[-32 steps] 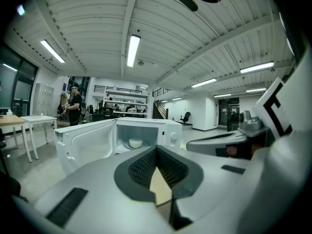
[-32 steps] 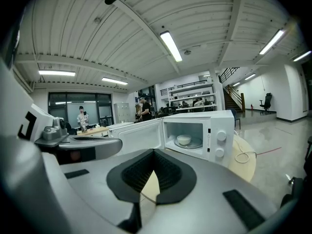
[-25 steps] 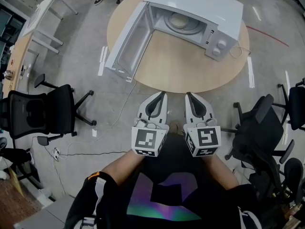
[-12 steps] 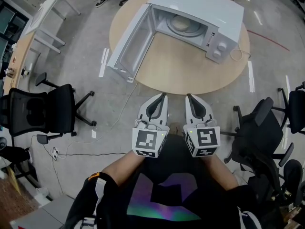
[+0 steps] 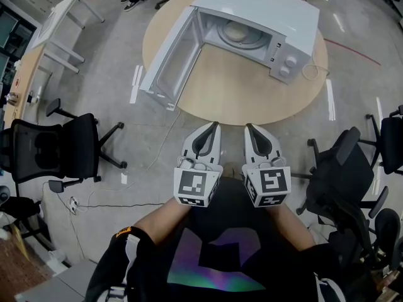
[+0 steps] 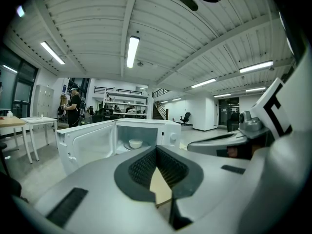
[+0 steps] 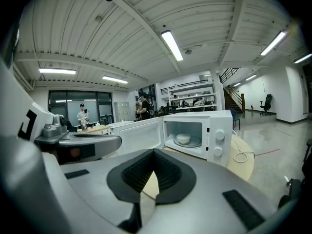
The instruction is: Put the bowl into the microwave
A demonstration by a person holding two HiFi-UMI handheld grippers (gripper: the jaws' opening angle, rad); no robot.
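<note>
Bowl (image 5: 234,30) sits inside open microwave (image 5: 264,11) on worktop (image 5: 233,96); left gripper (image 5: 215,125) and right gripper (image 5: 248,126) clenched empty, well back

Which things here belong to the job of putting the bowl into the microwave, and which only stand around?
Job: bowl, already inside; microwave, door open; round table; left gripper and right gripper, both shut, empty.
Standing around: black office chairs; white desk.

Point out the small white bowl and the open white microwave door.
Small white bowl (image 7: 183,139): right gripper view, its side wall.
Open white microwave door (image 5: 170,60): head view, its inner window.
</note>
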